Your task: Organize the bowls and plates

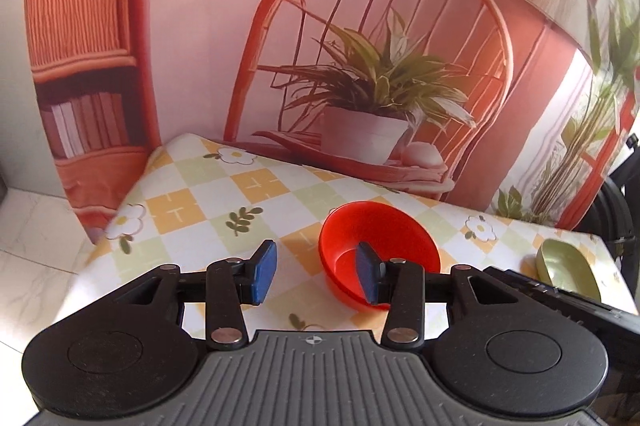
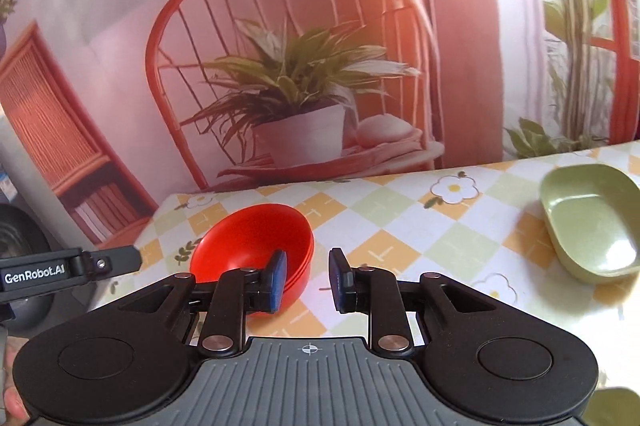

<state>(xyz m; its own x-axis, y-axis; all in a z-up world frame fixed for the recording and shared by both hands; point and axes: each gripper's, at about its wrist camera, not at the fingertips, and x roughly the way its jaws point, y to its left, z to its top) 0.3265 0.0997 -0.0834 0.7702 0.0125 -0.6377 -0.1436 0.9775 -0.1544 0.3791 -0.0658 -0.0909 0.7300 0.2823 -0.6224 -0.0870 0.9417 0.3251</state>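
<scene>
Near the bench's (image 2: 400, 226) left edge, I see nested red bowls (image 2: 256, 242), empty; green dish (image 2: 592, 226) empty; both hand-held grippers (image 1: 316, 274) (image 2: 307, 280) spread wide, holding nothing; "GenRobot.AI" legible.

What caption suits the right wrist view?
Open right gripper beside stacked red bowls, green dish apart on checked tablecloth.

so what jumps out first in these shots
A bright red bowl sits mid-table on the checked tablecloth, just ahead of both open hand-held grippers. A pale green dish lies further right, and a printed backdrop of a red chair and potted plant fills the wall behind.
</scene>
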